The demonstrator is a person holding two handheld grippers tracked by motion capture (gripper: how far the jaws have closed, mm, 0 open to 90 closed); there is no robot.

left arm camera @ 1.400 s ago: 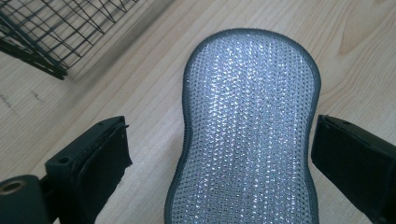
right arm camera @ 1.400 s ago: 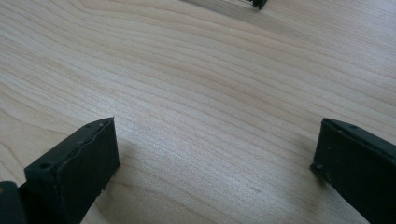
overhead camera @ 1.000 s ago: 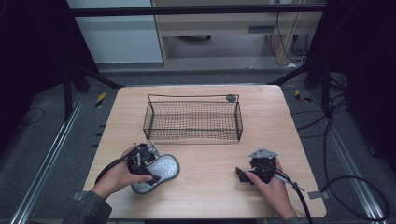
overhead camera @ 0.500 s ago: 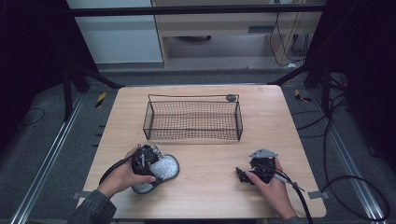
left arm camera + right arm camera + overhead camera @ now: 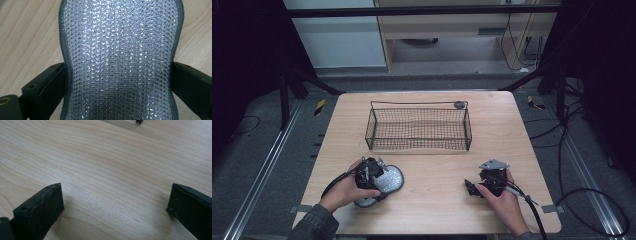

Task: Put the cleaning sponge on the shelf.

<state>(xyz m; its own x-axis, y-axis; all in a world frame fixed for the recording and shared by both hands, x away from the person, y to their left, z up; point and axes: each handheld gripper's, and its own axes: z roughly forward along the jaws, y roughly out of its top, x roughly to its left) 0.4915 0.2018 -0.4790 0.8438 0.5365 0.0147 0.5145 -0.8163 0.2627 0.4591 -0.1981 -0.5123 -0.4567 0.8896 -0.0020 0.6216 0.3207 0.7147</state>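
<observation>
The silver mesh insole [image 5: 120, 60] lies flat on the table [image 5: 437, 210] in front of the wire basket [image 5: 418, 127], its narrow waist between the left gripper [image 5: 117, 87]'s just-widened jaws, long axis running straight ahead of them.

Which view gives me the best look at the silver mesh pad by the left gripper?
The left gripper view: the silver mesh pad lies between the fingers, its weave and dark stitched edge clear. In the high view the pad is small, partly under the left gripper.

Silver mesh scrubber [image 5: 120, 62], flat on table [image 5: 437, 210]
</observation>
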